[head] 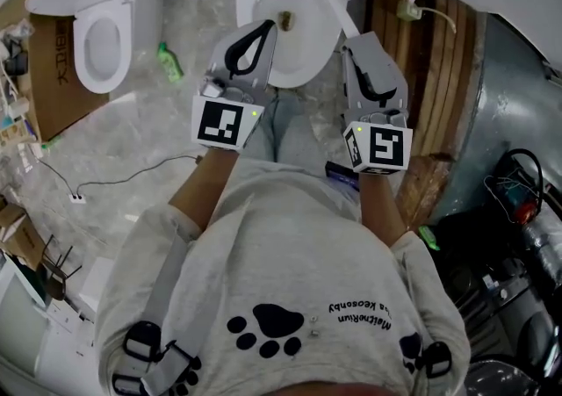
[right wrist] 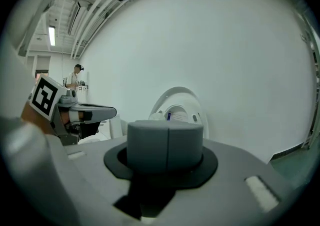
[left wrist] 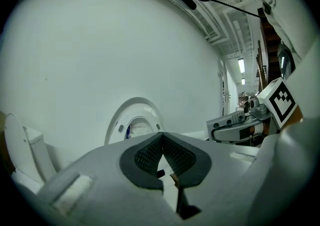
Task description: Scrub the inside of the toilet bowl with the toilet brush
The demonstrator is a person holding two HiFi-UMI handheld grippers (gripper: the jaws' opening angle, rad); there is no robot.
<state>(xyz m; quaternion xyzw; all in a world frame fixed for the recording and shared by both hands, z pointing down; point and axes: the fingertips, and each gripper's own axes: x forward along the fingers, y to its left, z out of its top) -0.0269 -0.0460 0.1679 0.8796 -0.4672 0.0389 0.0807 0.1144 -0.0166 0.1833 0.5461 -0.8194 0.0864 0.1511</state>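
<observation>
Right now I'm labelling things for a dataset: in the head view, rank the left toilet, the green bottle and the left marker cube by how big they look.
1. left toilet, clearly largest.
2. left marker cube, though it is nearer the camera, which inflates it.
3. green bottle on the floor, smallest.

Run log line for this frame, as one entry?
left claw: shut, empty | right claw: shut, empty | both held over toilet bowl | no scrubbing under way
</observation>
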